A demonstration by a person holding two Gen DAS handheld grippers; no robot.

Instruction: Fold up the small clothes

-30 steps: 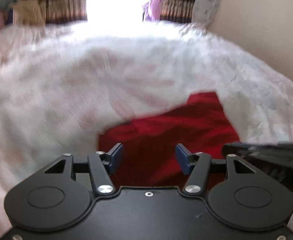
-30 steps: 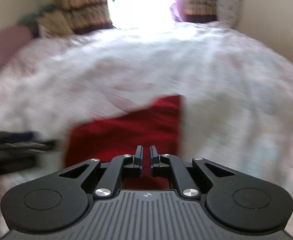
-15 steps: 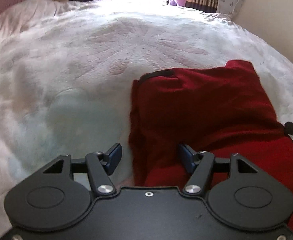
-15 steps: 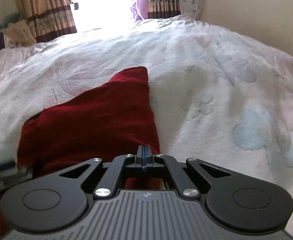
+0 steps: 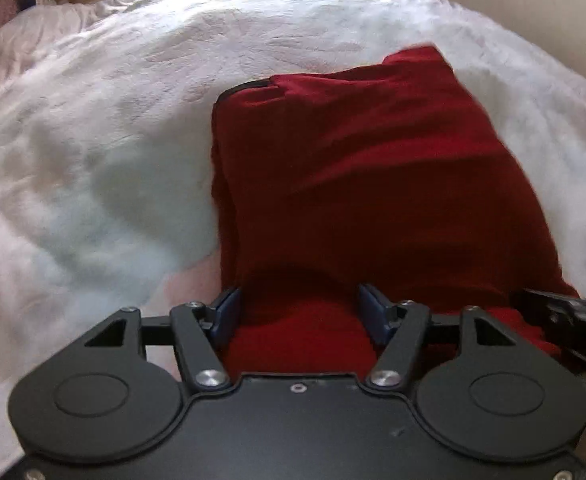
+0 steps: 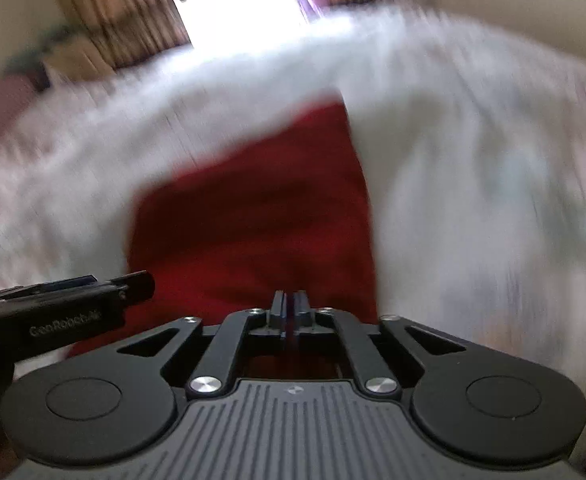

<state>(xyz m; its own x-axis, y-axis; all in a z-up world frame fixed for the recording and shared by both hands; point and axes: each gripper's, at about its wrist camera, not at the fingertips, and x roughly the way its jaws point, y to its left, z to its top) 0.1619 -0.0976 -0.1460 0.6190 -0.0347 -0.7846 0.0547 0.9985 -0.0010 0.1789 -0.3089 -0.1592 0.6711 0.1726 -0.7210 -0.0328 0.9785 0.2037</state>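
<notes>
The red garment (image 5: 373, 184) on the bed (image 5: 93, 140) is now straddled by the left gripper (image 5: 299, 310), fingers spread; the right gripper (image 6: 289, 312) is kept clamped on its hem.

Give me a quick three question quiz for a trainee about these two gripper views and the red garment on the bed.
1. True or false: the left gripper is open, with the red garment between its fingers.
2. How do the right gripper jaws stand? A) wide open B) shut
3. Fill in: the garment lies on a white ____.

Key: 1 true; 2 B; 3 bedspread.
</notes>
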